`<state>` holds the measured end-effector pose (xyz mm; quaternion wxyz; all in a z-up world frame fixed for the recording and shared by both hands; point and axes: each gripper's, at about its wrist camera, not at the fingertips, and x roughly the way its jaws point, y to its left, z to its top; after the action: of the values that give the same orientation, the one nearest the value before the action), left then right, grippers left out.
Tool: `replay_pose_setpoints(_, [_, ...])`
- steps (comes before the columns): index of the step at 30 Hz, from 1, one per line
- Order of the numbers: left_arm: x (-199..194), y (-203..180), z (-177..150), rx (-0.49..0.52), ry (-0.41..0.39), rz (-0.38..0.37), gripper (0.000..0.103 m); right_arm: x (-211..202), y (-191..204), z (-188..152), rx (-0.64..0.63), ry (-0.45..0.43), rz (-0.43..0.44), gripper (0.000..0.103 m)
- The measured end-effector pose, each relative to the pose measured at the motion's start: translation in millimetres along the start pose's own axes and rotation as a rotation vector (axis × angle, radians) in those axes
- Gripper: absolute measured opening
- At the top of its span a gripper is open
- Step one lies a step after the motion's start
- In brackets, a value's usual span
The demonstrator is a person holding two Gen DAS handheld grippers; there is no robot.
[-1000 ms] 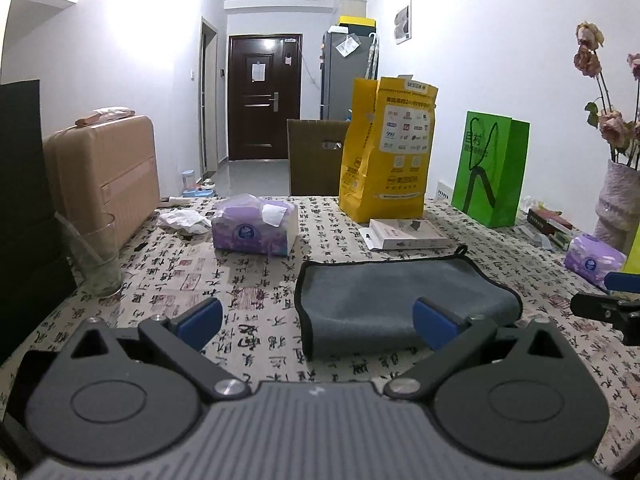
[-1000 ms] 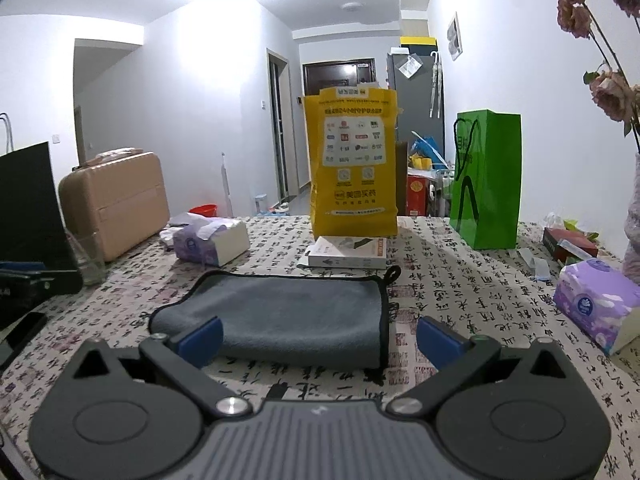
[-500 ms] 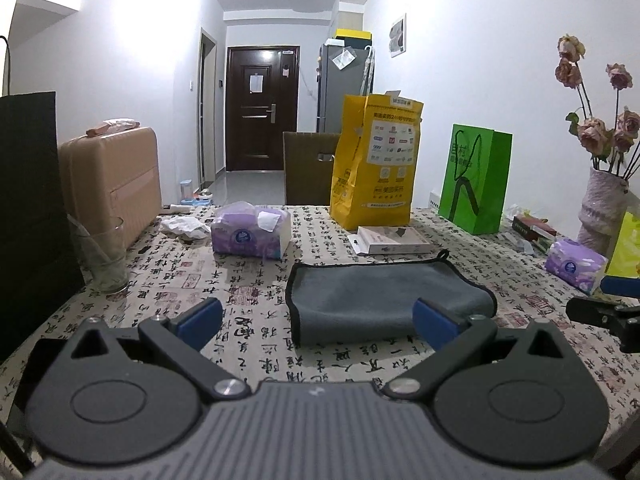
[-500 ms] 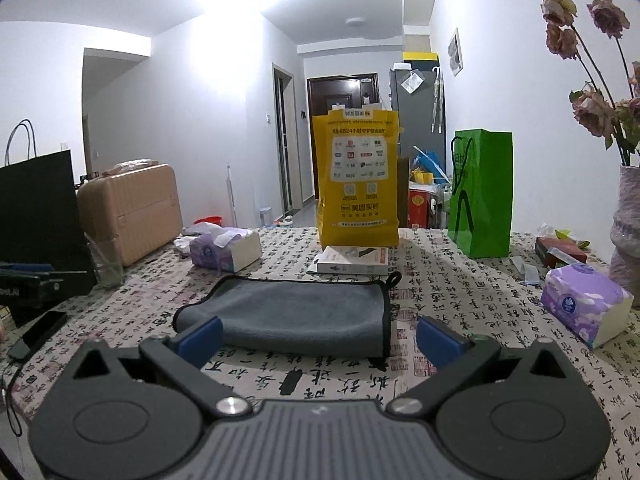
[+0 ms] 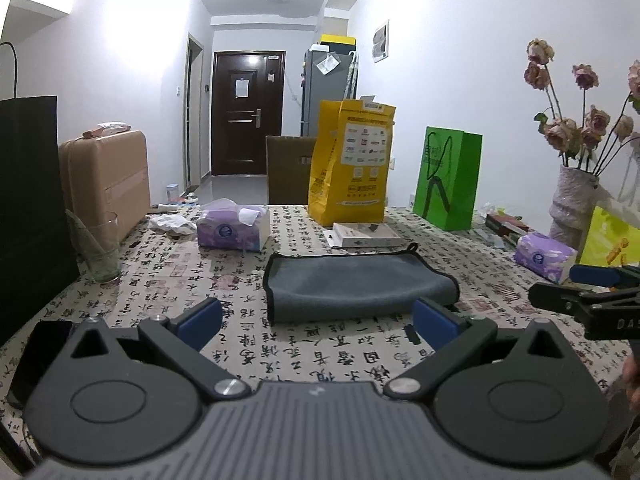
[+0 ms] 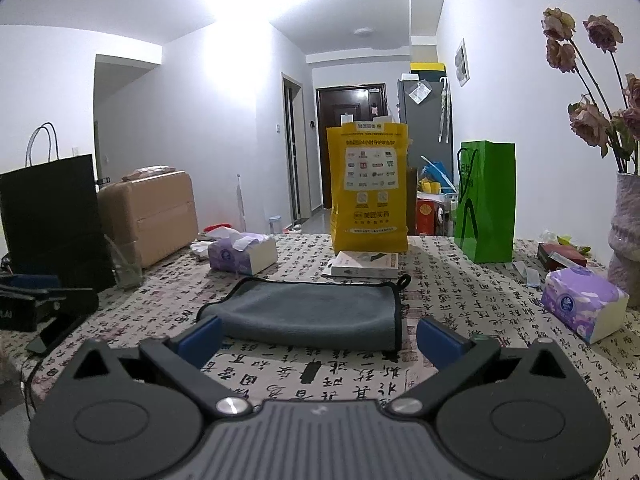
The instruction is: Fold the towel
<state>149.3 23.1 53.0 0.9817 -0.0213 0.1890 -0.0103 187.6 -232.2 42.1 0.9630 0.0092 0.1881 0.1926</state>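
A grey towel with black trim (image 5: 352, 286) lies folded flat on the patterned tablecloth (image 5: 248, 344); it also shows in the right wrist view (image 6: 316, 312). My left gripper (image 5: 318, 326) is open and empty, just short of the towel's near edge. My right gripper (image 6: 320, 336) is open and empty, also short of the near edge. The right gripper shows at the right of the left wrist view (image 5: 592, 296), and the left one at the left of the right wrist view (image 6: 36, 300).
Behind the towel lie a flat white box (image 5: 366, 234), a yellow bag (image 5: 352, 168) and a green bag (image 5: 448, 178). Purple tissue packs sit at the left (image 5: 234, 230) and right (image 5: 546, 252). A glass (image 5: 98, 248), black bag (image 5: 32, 200) and vase (image 5: 572, 204) stand at the sides.
Both grippers have pulled back from the towel and risen a little, so it looks smaller and farther. The towel has not moved.
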Motion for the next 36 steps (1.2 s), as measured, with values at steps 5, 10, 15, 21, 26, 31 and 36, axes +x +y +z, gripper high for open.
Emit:
replay_pose_setpoints(5, [-10.9, -4.0, -2.9, -0.003, -0.013, -0.006, 0.103, -10.5, 4.4, -2.7, -0.004, -0.007, 0.006, 0.103])
replay_pose_setpoints(10, [-22.7, -4.3, -7.0, -0.007, -0.024, -0.001, 0.103, -21.5, 10.4, -7.4, -0.014, -0.01, 0.017, 0.103])
replay_pose_setpoints(15, [-34.8, -1.8, -12.7, -0.013, -0.028, 0.01, 0.103, -31.1, 18.4, -12.4, -0.026, -0.015, 0.026, 0.103])
replay_pose_setpoints(21, [-54.6, -5.1, -20.4, -0.012, -0.049, 0.02, 0.103, -41.3, 26.6, -19.5, -0.039, -0.017, 0.039, 0.103])
replay_pose_setpoints(26, [-69.4, -10.1, -33.6, -0.01, -0.057, 0.024, 0.103, -55.1, 31.8, -27.2, -0.035, -0.026, 0.056, 0.103])
replay_pose_setpoints(31, [-79.2, -10.2, -45.0, -0.016, -0.052, 0.029, 0.103, -63.2, 40.0, -34.8, -0.049, -0.023, 0.069, 0.103])
replay_pose_setpoints(36, [-85.3, -5.3, -49.3, -0.037, -0.057, 0.052, 0.103, -68.7, 46.5, -39.5, -0.047, -0.028, 0.069, 0.103])
